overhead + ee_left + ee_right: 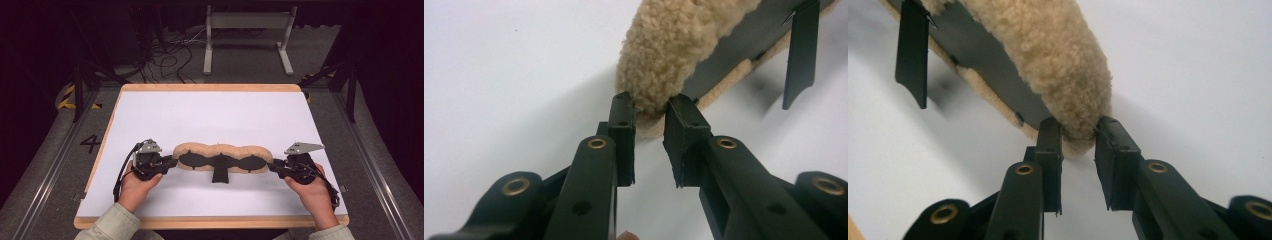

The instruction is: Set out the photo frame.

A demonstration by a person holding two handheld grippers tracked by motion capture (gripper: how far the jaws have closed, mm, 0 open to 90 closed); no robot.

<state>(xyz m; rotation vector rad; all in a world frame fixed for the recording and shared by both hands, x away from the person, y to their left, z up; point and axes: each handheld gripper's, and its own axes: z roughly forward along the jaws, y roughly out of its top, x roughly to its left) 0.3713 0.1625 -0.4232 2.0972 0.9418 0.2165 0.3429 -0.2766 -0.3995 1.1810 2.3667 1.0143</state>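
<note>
White tabletop with wooden edging carries one tan fleece pad, lying left to right at mid-table, with one black strap hanging toward the near edge. Left gripper clamps the pad's left end; right gripper clamps its right end. Two grippers, one pad.

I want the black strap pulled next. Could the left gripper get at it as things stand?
Probably not right away: the left gripper is shut on the fleece pad's left end, and the strap hangs off the pad's middle. The table between is bare, so once it lets go, the way looks free.
</note>
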